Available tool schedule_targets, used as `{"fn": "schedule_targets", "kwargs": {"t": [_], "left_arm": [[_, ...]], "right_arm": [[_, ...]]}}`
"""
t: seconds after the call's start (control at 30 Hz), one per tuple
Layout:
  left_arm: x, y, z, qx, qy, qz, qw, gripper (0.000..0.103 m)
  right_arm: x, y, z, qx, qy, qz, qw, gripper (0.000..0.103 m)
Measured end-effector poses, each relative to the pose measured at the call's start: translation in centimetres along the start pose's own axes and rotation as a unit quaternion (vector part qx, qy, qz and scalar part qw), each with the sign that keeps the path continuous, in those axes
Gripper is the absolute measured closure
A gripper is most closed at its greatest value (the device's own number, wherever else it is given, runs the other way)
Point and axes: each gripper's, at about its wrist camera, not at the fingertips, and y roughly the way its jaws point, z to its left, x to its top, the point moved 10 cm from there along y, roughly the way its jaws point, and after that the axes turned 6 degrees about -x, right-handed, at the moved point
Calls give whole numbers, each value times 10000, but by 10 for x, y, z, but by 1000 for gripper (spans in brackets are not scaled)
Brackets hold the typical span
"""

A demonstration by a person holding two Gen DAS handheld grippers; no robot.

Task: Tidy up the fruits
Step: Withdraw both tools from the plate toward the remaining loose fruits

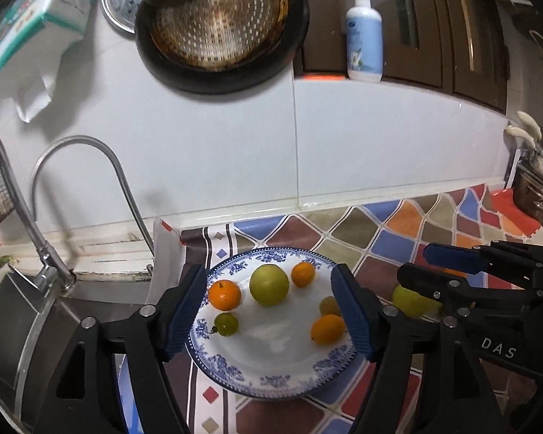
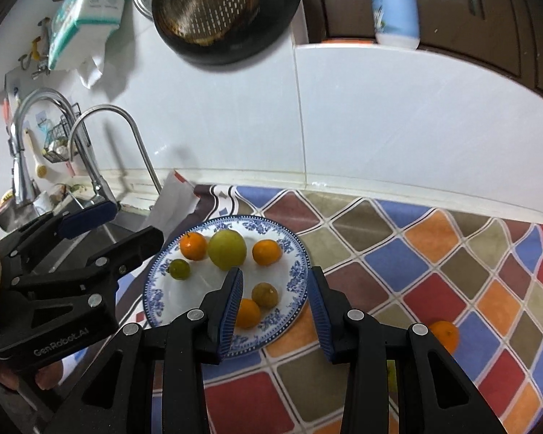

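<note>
A blue-and-white plate (image 1: 271, 383) (image 2: 155, 298) lies on the chequered mat. It holds a large green fruit (image 1: 269, 284) (image 2: 227, 248), three oranges (image 1: 224, 294) (image 1: 303, 273) (image 1: 327, 329), a small green fruit (image 1: 226, 323) and a brownish-green one (image 2: 265, 294). My left gripper (image 1: 269, 311) hovers over the plate, open, with no fruit between its pads. My right gripper (image 2: 275, 311) hangs over the plate's right rim, open and holding nothing. Off the plate, another orange (image 2: 445, 334) lies on the mat by the right gripper, and a green fruit (image 1: 411, 300) shows behind it.
A sink (image 1: 25, 311) with curved faucets (image 1: 87, 144) lies left of the plate. On the wall above hang a colander in a black pan (image 1: 221, 32) and a tissue pack (image 1: 36, 11). A soap bottle (image 1: 364, 32) stands on the ledge, metal pots (image 1: 532, 195) at the far right.
</note>
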Motion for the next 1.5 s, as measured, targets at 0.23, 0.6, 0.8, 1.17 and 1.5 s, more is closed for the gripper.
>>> {"fn": "schedule_targets", "kwargs": {"t": [0.23,0.6,0.8,1.17,1.5], "left_arm": [[-1,-30,-20,-59,-5,-166,9998,16],[-9,-61,-75,-328,176,-352,9987,9],[-15,-62,-102,-488,250,-392,9977,9],[-32,-40,-132,-531,666,-272,9960,9],[-53,5,-133,-521,855,185,9948,9]], "right_arm": [[-5,-39,-12,-161,106,-209,9996,50],[-31,-95,-54,-651,196,-344,9971,40],[-44,-112,-76,-834,160,-350,9958,40],[-73,-108,-104,-1101,-113,-154,9937,40],[-101,-69,-116,-1022,-133,294,9942,41]]}}
